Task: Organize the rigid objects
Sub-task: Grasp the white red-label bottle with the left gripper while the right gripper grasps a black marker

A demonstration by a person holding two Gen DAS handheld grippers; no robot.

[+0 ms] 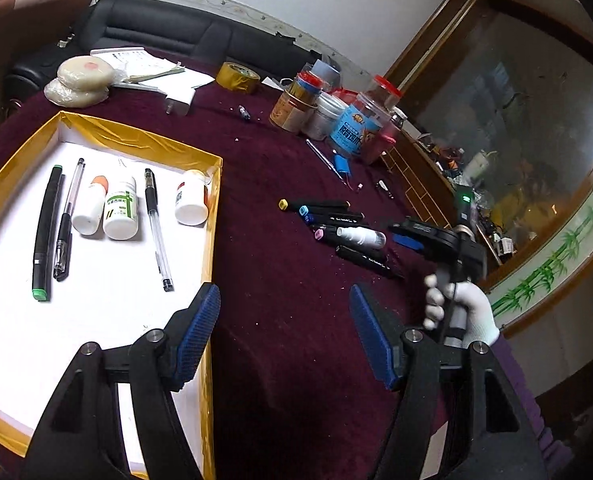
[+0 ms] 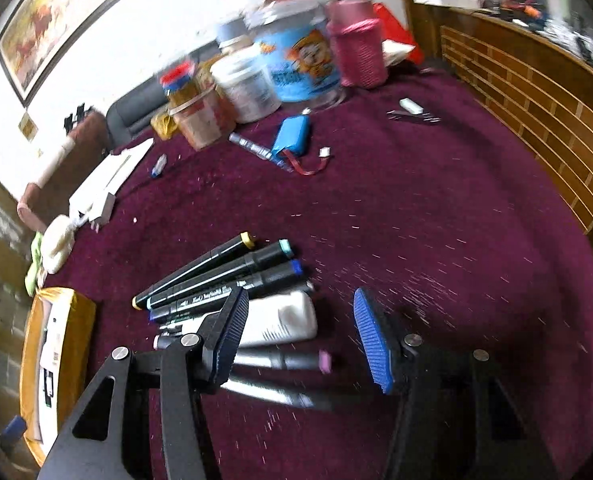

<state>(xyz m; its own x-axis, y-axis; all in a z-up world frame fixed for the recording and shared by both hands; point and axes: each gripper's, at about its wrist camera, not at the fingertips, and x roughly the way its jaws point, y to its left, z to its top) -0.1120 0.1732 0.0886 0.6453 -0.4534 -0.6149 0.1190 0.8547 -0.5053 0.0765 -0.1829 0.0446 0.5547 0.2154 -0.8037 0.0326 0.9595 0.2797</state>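
Six items already lie in the gold-rimmed box [image 1: 212, 216]: a green-capped marker [image 1: 44, 236], two pens [image 1: 67, 220] and three small white bottles [image 1: 121, 212], laid roughly side by side on its white floor. Well to the right of the box, on the maroon cloth [image 1: 280, 300], a cluster of markers [image 1: 328, 216] and a white spray bottle [image 1: 362, 237] is not yet sorted, so by my reckoning the job is a bit past halfway. Beyond that cluster, farther from the box, jars [image 1: 352, 128], a blue battery pack [image 2: 294, 134] and a tape roll [image 1: 238, 77] stand; whether they count is unclear. The left gripper [image 1: 284, 332] hangs beside the box's right rim, jaws apart and empty. The right gripper [image 2: 300, 336] hovers over the cluster, jaws spread wide, holding nothing.
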